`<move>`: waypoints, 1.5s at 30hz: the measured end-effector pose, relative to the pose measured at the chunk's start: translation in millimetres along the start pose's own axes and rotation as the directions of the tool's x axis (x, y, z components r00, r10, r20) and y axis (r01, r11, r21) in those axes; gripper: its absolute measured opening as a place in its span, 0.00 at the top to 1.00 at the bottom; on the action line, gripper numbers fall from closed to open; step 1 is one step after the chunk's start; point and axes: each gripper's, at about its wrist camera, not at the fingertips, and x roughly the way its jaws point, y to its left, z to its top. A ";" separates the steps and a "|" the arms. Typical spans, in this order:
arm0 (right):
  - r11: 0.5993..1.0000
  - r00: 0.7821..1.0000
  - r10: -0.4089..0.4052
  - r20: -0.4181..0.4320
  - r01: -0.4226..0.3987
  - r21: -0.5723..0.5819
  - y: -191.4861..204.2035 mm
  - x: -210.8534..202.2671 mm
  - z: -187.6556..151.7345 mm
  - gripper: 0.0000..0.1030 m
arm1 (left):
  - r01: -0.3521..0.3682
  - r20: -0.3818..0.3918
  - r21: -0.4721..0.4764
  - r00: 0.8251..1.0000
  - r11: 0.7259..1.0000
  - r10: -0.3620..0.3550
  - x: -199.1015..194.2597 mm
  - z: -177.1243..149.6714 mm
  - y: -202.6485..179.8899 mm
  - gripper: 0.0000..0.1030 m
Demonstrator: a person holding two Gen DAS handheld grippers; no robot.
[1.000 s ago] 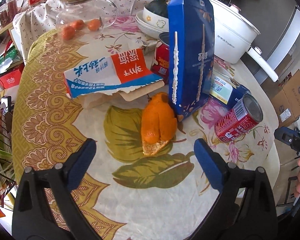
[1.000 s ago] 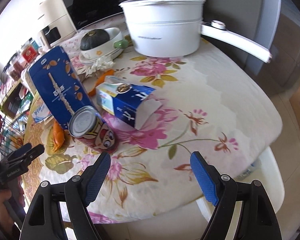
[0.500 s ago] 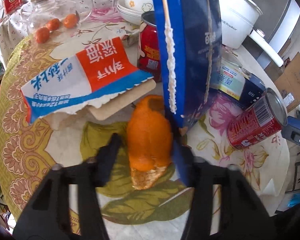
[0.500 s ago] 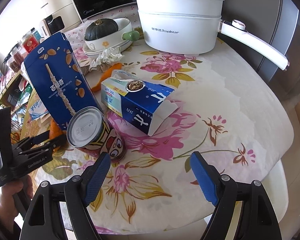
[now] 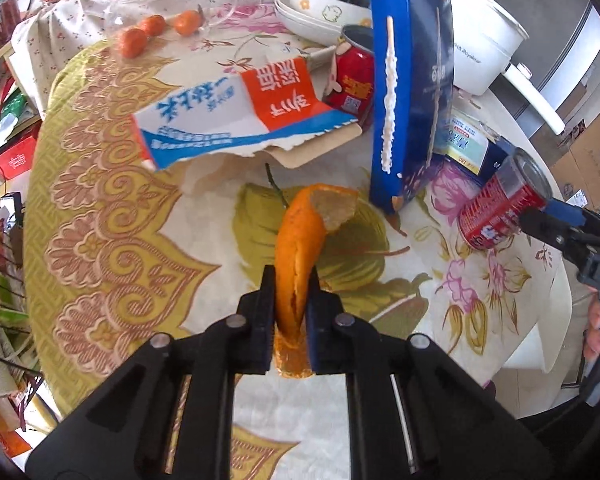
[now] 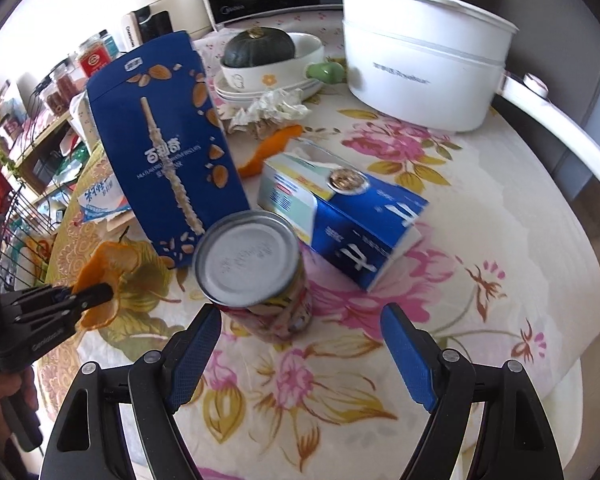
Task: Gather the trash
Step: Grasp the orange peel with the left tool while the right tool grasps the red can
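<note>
Our left gripper [image 5: 291, 300] clenches the orange peel [image 5: 300, 248] over the bench [image 6: 480, 320]; right gripper [image 6: 300, 356] spread before the tipped can [image 6: 256, 276]. Squash [image 6: 260, 46] fills the bowl [image 6: 276, 68].

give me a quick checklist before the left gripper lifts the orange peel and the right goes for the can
1. Left gripper shut on orange peel: ok.
2. Peel clear of blue snack box: ok, apart.
3. Right gripper open: ok.
4. Tipped can between the right fingers: not ok, it lies just ahead of them.
5. Milk carton clear of the can: cannot tell.
6. Trash bin in view: not ok.
</note>
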 end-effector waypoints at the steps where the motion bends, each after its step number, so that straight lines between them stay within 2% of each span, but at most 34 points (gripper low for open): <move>1: 1.000 1.000 -0.001 0.012 0.001 -0.001 2.4 1.6 2.2 0.19 | 0.001 0.007 -0.006 1.000 1.000 -0.001 -4.2 -2.0 2.8 0.87; 8: 0.999 0.998 0.033 0.053 -0.034 0.027 16.5 11.9 12.4 0.22 | 0.002 0.038 -0.032 0.999 0.999 -0.001 -24.2 -7.7 9.7 0.87; 11: 0.998 0.996 0.058 0.074 -0.059 0.010 25.6 11.8 13.5 0.32 | 0.002 0.043 -0.037 0.999 0.999 -0.001 -27.7 -8.8 9.6 0.87; 12: 0.998 0.995 0.062 0.084 -0.062 -0.003 28.6 11.7 13.7 0.41 | 0.001 0.043 -0.039 0.999 0.999 0.001 -28.5 -9.5 10.0 0.87; 13: 0.997 0.993 0.071 0.093 -0.069 -0.018 31.2 10.7 13.5 0.44 | 0.001 0.044 -0.041 0.999 0.999 0.001 -29.5 -10.0 10.3 0.87; 24: 0.997 0.987 0.076 0.140 -0.076 -0.005 21.6 -19.7 10.0 0.45 | 0.001 0.069 -0.048 0.998 0.999 0.003 -40.6 -12.6 5.7 0.87; 30: 0.997 0.984 0.071 0.165 -0.073 0.006 3.3 -44.6 2.1 0.45 | 0.039 0.083 -0.043 0.996 0.998 -0.035 -45.0 -10.1 -8.2 0.87; 34: 0.996 0.983 0.080 0.167 -0.085 0.024 -13.9 -60.6 -6.6 0.45 | 0.075 0.095 -0.019 0.993 0.997 -0.073 -49.2 -8.4 -26.1 0.87; 45: 0.995 0.985 0.020 0.174 -0.038 0.097 -75.2 -103.2 -40.5 0.45 | 0.172 0.098 0.094 0.978 0.981 -0.181 -51.1 -0.6 -99.0 0.87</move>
